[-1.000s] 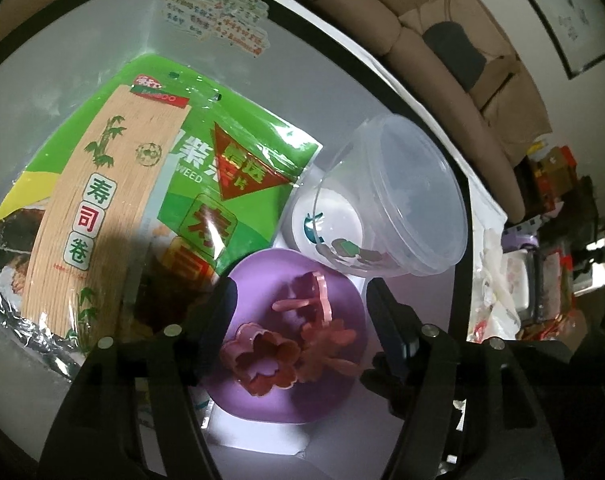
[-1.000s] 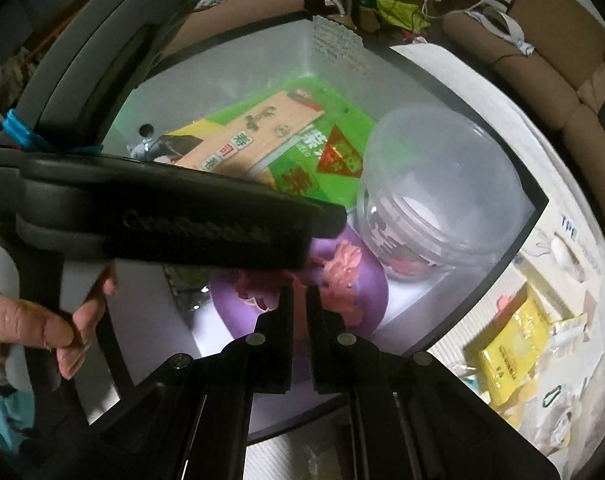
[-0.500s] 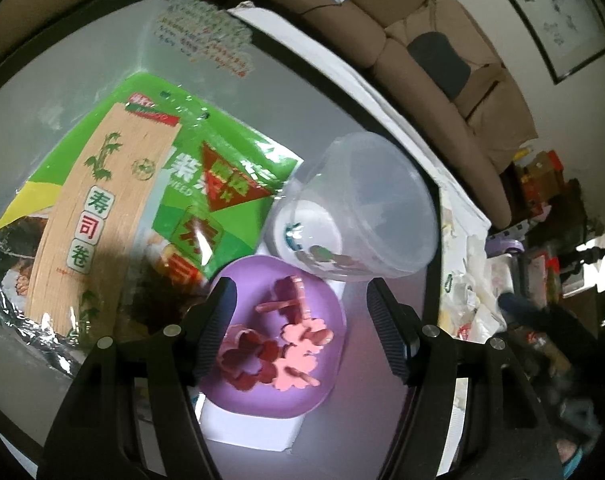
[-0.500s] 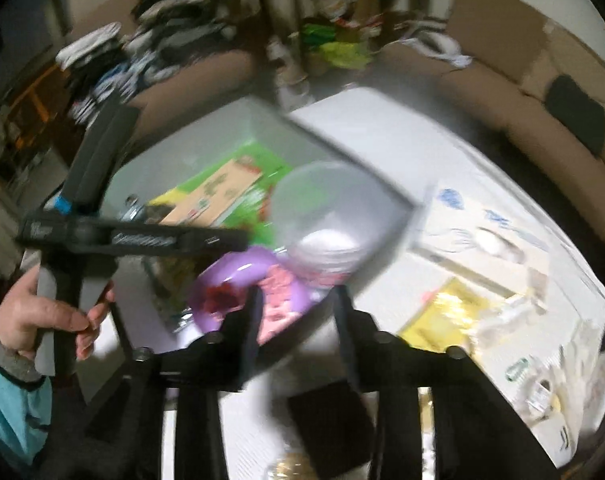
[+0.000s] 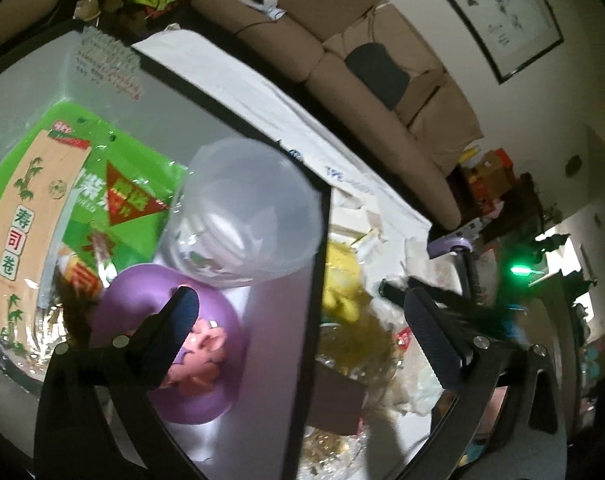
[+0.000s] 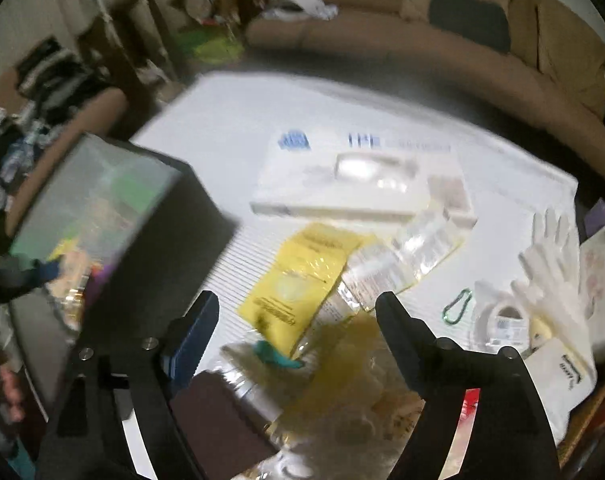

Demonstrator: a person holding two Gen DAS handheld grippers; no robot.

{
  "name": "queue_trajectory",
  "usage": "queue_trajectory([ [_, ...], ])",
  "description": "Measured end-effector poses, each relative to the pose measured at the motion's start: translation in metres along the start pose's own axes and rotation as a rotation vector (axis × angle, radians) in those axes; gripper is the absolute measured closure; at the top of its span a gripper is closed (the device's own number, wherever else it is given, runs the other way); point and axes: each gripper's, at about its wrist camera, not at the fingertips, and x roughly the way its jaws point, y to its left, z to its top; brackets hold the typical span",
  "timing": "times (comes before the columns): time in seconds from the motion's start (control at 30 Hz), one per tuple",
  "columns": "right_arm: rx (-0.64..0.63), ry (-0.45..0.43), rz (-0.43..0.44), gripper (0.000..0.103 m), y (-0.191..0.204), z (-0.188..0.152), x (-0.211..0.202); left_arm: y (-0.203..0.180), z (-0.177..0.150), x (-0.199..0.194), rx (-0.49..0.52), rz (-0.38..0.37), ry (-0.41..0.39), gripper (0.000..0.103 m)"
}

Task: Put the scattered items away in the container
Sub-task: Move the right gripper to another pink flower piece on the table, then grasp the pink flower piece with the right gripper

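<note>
Left hand-held gripper (image 5: 302, 320) and right hand-held gripper (image 6: 296, 312), jaws opening wide, nothing gripped.

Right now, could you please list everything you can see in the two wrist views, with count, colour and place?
Container: one, grey with dark rim, on the white table.
Seaweed packet: one, green, flat in the container.
Sushi mat: one, tan, lying on the packet.
Clear tub: one, transparent, on its side in the container.
Purple dish: one, in the container's near corner.
Pink cutters: a few, in the dish; count unclear.
White table: one, under everything.
Yellow sachet: one, on the table.
White box: one, behind the sachet.
White gloves: pale, far right; count unclear.
Green carabiner: one, by the gloves.
Sofa: one, tan, behind.
Left gripper: black, jaws opening, nothing between.
Right gripper: black, jaws opening, nothing held.
</note>
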Motion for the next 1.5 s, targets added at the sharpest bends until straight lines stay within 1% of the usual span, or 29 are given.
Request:
queue_trajectory([
  [0.07, -0.002, 0.036, -0.04, 0.02, 0.005, 0.001, 0.025, -0.006, -0.001, 0.001, 0.002, -0.017, -0.012, 0.0],
  [0.17, 0.039, 0.082, -0.097, 0.02, 0.003, -0.001, 0.053, -0.014, -0.001, 0.005, 0.014, -0.021, -0.015, 0.0],
  [0.2, 0.061, 0.09, -0.098, 0.02, -0.002, -0.003, 0.059, -0.017, -0.002, 0.007, 0.022, -0.022, -0.011, 0.0],
  [0.27, 0.076, 0.095, -0.072, 0.02, -0.006, -0.006, 0.067, -0.024, -0.004, 0.011, 0.041, -0.019, -0.001, 0.0],
  [0.3, 0.062, 0.084, -0.072, 0.025, -0.005, -0.008, 0.067, -0.027, -0.005, 0.013, 0.051, -0.017, 0.002, 0.0],
  [0.33, 0.037, 0.07, -0.084, 0.057, -0.004, -0.009, 0.065, -0.031, -0.006, 0.015, 0.061, -0.017, 0.006, 0.0],
  [0.37, 0.014, 0.057, -0.096, 0.071, -0.004, -0.009, 0.061, -0.033, -0.006, 0.017, 0.067, -0.019, 0.009, 0.0],
  [0.43, -0.006, 0.039, -0.093, 0.086, -0.008, -0.01, 0.05, -0.04, -0.009, 0.02, 0.083, -0.026, 0.018, 0.0],
  [0.47, -0.017, 0.037, -0.095, 0.087, -0.01, -0.01, 0.046, -0.042, -0.01, 0.021, 0.09, -0.027, 0.024, 0.0],
  [0.57, -0.064, 0.039, -0.166, 0.087, -0.021, -0.012, 0.035, -0.044, -0.013, 0.025, 0.095, -0.027, 0.035, 0.0],
  [0.6, -0.062, 0.039, -0.181, 0.087, -0.027, -0.013, 0.033, -0.045, -0.014, 0.025, 0.096, -0.027, 0.037, 0.0],
  [0.7, -0.018, 0.035, -0.185, 0.087, -0.05, -0.019, 0.022, -0.047, -0.016, 0.026, 0.103, -0.028, 0.042, 0.0],
  [0.8, 0.007, 0.024, -0.179, 0.087, -0.061, -0.023, 0.009, -0.05, -0.017, 0.028, 0.111, -0.034, 0.05, 0.0],
  [0.87, -0.004, 0.041, -0.207, 0.087, -0.064, -0.025, 0.008, -0.053, -0.019, 0.031, 0.118, -0.034, 0.062, 0.0],
  [0.93, -0.023, 0.081, -0.256, 0.087, -0.067, -0.026, 0.016, -0.055, -0.022, 0.034, 0.121, -0.036, 0.075, 0.0],
  [0.97, -0.017, 0.08, -0.263, 0.086, -0.069, -0.025, 0.015, -0.055, -0.023, 0.035, 0.12, -0.039, 0.079, 0.0],
  [1.0, -0.003, 0.059, -0.259, 0.084, -0.071, -0.023, 0.012, -0.055, -0.024, 0.035, 0.117, -0.045, 0.081, 0.0],
  [1.03, 0.014, 0.03, -0.255, 0.075, -0.072, -0.02, 0.006, -0.055, -0.023, 0.034, 0.112, -0.054, 0.079, 0.0],
  [1.07, 0.029, -0.013, -0.239, 0.069, -0.071, -0.016, -0.003, -0.055, -0.023, 0.032, 0.105, -0.062, 0.075, 0.0],
  [1.1, 0.035, -0.061, -0.206, 0.057, -0.068, -0.012, -0.012, -0.054, -0.022, 0.03, 0.098, -0.064, 0.066, 0.0],
  [1.13, 0.028, -0.097, -0.179, 0.047, -0.063, -0.007, -0.017, -0.053, -0.021, 0.027, 0.093, -0.063, 0.053, 0.0],
  [1.17, 0.012, -0.117, -0.163, 0.043, -0.056, -0.001, -0.019, -0.053, -0.019, 0.026, 0.088, -0.063, 0.044, 0.0],
  [1.2, -0.015, -0.125, -0.153, 0.037, -0.047, 0.007, -0.019, -0.052, -0.018, 0.024, 0.085, -0.066, 0.04, 0.0],
  [1.23, -0.04, -0.123, -0.143, 0.034, -0.038, 0.013, -0.015, -0.051, -0.017, 0.024, 0.081, -0.07, 0.036, 0.0],
  [1.27, -0.065, -0.113, -0.127, 0.034, -0.029, 0.019, -0.008, -0.05, -0.016, 0.023, 0.076, -0.073, 0.033, 0.0],
  [1.33, -0.107, -0.059, -0.094, 0.034, -0.013, 0.027, 0.014, -0.049, -0.014, 0.024, 0.073, -0.069, 0.03, 0.0],
  [1.4, -0.138, -0.006, -0.111, 0.034, -0.001, 0.031, 0.04, -0.047, -0.013, 0.026, 0.071, -0.068, 0.036, 0.0],
  [1.47, -0.152, 0.016, -0.118, 0.038, 0.005, 0.029, 0.059, -0.047, -0.013, 0.027, 0.072, -0.067, 0.04, 0.0],
  [1.5, -0.152, 0.021, -0.116, 0.046, 0.006, 0.028, 0.066, -0.047, -0.012, 0.027, 0.074, -0.068, 0.042, 0.0],
])
